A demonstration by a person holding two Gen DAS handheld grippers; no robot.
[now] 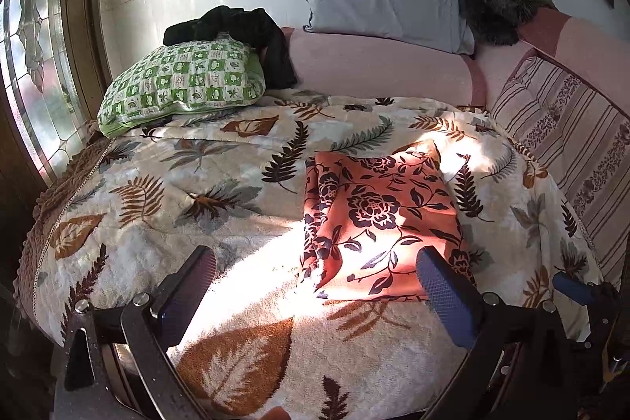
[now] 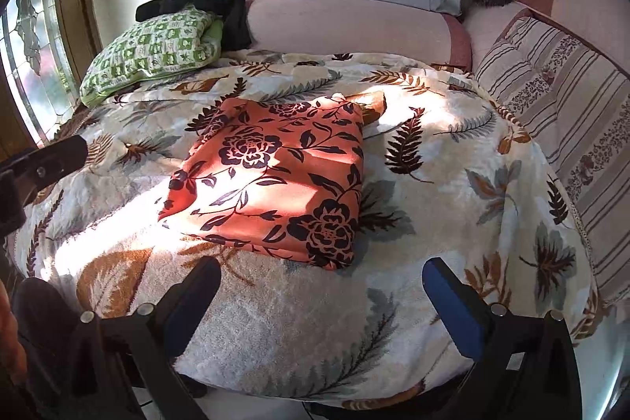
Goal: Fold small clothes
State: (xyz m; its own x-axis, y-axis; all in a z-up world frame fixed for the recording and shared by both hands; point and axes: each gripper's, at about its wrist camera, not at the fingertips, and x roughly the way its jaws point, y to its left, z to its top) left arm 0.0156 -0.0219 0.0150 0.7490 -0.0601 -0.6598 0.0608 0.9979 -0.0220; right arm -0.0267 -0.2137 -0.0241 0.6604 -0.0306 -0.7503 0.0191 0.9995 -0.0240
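An orange cloth with dark flower print (image 1: pixel 378 219) lies folded into a rough rectangle on the leaf-patterned blanket (image 1: pixel 165 184); it also shows in the right wrist view (image 2: pixel 275 180). My left gripper (image 1: pixel 315 278) is open and empty, held just short of the cloth's near edge, its right finger (image 1: pixel 445 298) over the cloth's near right corner. My right gripper (image 2: pixel 321 290) is open and empty, a little back from the cloth's near edge. The left gripper's body shows at the left edge of the right wrist view (image 2: pixel 43 160).
A green checked pillow (image 1: pixel 181 81) with dark clothing (image 1: pixel 236 26) on it lies at the back left. A grey pillow (image 1: pixel 382 2) leans on the wall above a pink bolster (image 1: pixel 378 65). A striped cushion (image 1: pixel 571 144) runs along the right. A window (image 1: pixel 35 65) is at the left.
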